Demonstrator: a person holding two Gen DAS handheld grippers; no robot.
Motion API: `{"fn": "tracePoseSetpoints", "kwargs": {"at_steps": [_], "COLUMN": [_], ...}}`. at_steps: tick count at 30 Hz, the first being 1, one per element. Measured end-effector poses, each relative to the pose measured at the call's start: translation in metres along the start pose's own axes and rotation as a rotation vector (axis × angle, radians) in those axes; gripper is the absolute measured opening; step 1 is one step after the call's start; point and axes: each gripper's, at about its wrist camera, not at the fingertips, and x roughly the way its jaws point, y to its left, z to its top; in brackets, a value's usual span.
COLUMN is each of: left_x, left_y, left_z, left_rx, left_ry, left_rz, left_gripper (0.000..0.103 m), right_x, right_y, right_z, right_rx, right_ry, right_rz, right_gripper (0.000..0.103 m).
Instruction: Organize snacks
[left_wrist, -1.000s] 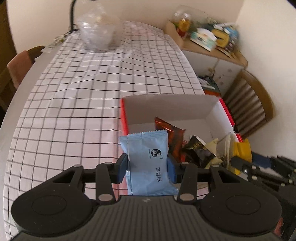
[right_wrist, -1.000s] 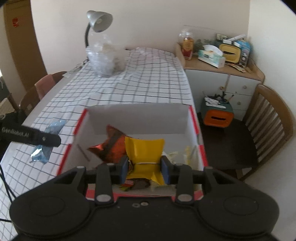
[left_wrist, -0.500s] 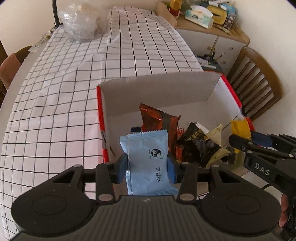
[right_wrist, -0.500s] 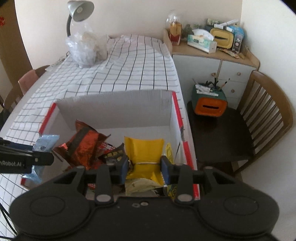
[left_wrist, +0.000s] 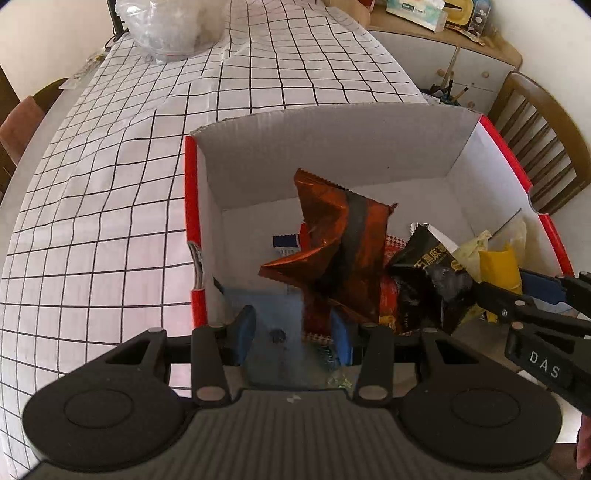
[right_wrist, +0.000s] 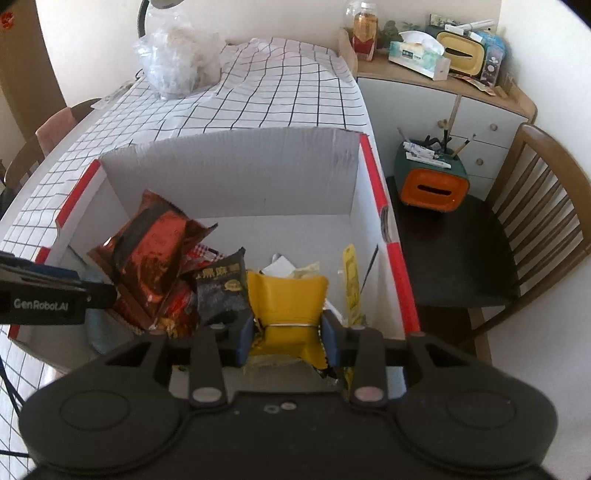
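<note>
A white cardboard box with red edges (left_wrist: 332, 162) (right_wrist: 229, 177) sits on the checked tablecloth and holds several snack packets, among them a red-brown one (left_wrist: 340, 243) (right_wrist: 151, 254) and a black one (left_wrist: 432, 273) (right_wrist: 221, 284). My left gripper (left_wrist: 293, 334) is over the box's near left corner with its jaws spread; a light blue packet (left_wrist: 273, 332), blurred, shows between and below them. My right gripper (right_wrist: 288, 336) is shut on a yellow packet (right_wrist: 288, 299) (left_wrist: 498, 266) inside the box's right side.
A clear plastic bag (right_wrist: 177, 59) and a lamp stand at the table's far end. A wooden chair (right_wrist: 524, 206) with a green-orange holder (right_wrist: 430, 181) is to the right of the box. A cabinet with tissue boxes (right_wrist: 436, 59) stands behind.
Both grippers moved forward and down into the box. My left gripper's jaws have spread and the blue packet has slipped down from between them. The right still holds the yellow packet.
</note>
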Motion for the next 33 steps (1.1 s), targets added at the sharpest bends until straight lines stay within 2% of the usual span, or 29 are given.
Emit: {"fn": "tracePoseSetpoints", "kwargs": {"at_steps": [7,13,15,26,30,32,33], "left_x": [-0.003,-0.017,-0.023,-0.064,-0.079,-0.087,-0.092], "left_y": [-0.002,-0.001,0.000,0.006,0.011,0.014,0.015], "left_z": [-0.004,-0.009,-0.010,-0.023,-0.028,-0.031,-0.033], "left_rx": [-0.018,-0.031,-0.035,-0.032,-0.034,-0.032,-0.031], "left_ry": [-0.017,-0.056,-0.072,-0.178,-0.219,-0.244,-0.259], "left_rz": [-0.005,-0.028,-0.036,-0.080,-0.084,-0.086,-0.087], "left_gripper": [0.044,0.050,0.056,0.066,0.067,0.070,0.072], "right_x": [-0.002,-0.014,-0.017,-0.066,-0.084,-0.088,-0.094], "right_y": [-0.002,-0.001,0.000,0.012,0.012,0.013,0.013], "right_z": [-0.004,-0.006,-0.006,-0.007,-0.009,-0.010,-0.011], "right_rx": [0.000,0.007,0.011,0.016,0.046,0.047,0.044], "right_ry": [0.000,0.002,0.001,-0.098,-0.135,-0.144,-0.156], "right_rz": [0.011,0.035,0.044,0.119,0.135,0.138,0.139], "right_gripper": [0.036,0.037,0.037,0.039,0.043,0.048,0.055]}}
